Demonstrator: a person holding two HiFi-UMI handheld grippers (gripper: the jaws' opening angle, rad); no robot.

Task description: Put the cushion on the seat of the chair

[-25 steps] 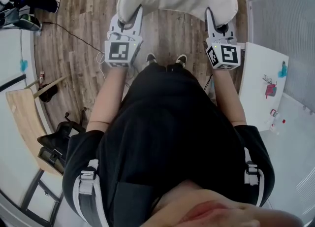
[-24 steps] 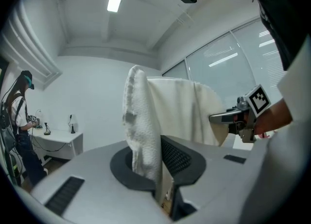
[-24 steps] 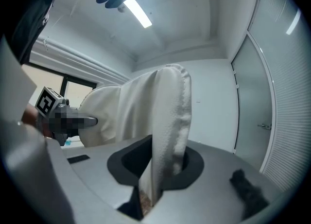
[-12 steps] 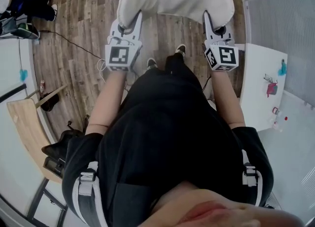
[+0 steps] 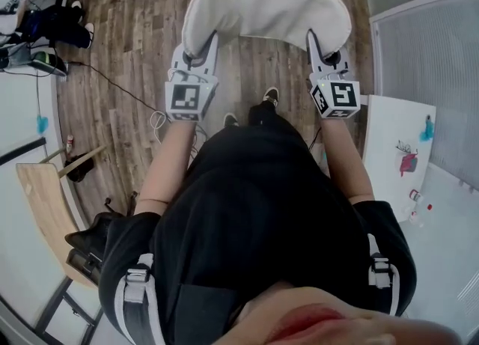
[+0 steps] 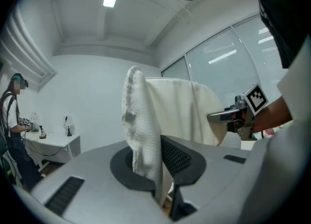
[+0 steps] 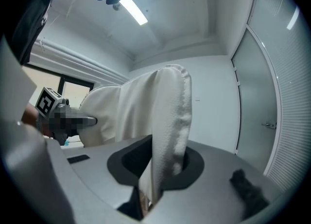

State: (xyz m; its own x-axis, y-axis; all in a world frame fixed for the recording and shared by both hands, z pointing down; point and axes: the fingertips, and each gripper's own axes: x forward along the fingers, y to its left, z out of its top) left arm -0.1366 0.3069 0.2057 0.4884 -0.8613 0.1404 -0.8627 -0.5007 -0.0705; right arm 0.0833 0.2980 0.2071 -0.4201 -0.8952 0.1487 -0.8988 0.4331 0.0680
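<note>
White cushion (image 5: 266, 7) is held up in the air over the wood floor (image 5: 135, 44), on the far side of the person's body, stretched between the two grippers and resting on nothing. Left gripper (image 5: 200, 48) is clenched on the cushion's near left edge; its own view shows the quilted fabric pinched between the dark pads and standing up out of the jaws. Right gripper (image 5: 322, 46) is the same on the near right edge, with fabric squeezed between the pads. Both point away from the person, roughly level, well apart, marker cubes (image 5: 185, 96) facing up. The person's shoes (image 5: 270, 96) are on the floor below the cushion's near edge. A white table (image 5: 389, 141) stands at right, just beside the right arm. A light wooden panel (image 5: 45, 209) on dark legs is at near left, with a dark bag (image 5: 90, 242) beside it. Another person (image 6: 12, 121) stands far left by a white desk (image 6: 51, 140).
</note>
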